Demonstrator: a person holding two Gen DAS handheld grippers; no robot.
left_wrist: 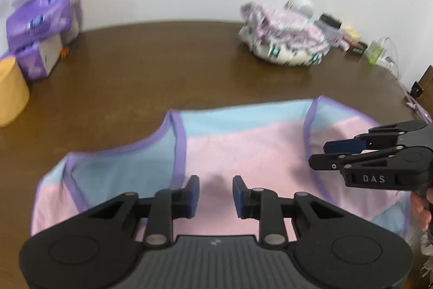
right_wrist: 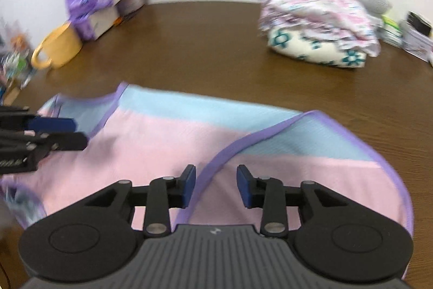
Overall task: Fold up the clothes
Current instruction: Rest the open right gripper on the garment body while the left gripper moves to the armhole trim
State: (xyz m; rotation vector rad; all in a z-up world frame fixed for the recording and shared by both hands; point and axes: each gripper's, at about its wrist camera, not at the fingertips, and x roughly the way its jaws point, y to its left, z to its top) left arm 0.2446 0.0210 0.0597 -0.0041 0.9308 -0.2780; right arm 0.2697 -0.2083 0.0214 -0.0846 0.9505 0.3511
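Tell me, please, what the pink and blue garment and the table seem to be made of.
The garment looks like a thin knit or mesh fabric, matte, with a fine ribbed texture and purple binding along its edges. The table looks like dark brown wood or wood-look laminate: grain lines show and it has a soft sheen.

Garment (left_wrist: 243,151) near table (left_wrist: 162,72) front edge, folded pile (left_wrist: 284,42) behind, mug (right_wrist: 58,48) far left.

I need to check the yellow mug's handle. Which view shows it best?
The right wrist view: the mug shows whole, handle towards the camera. The left wrist view catches only part of its body at the frame edge, no handle.
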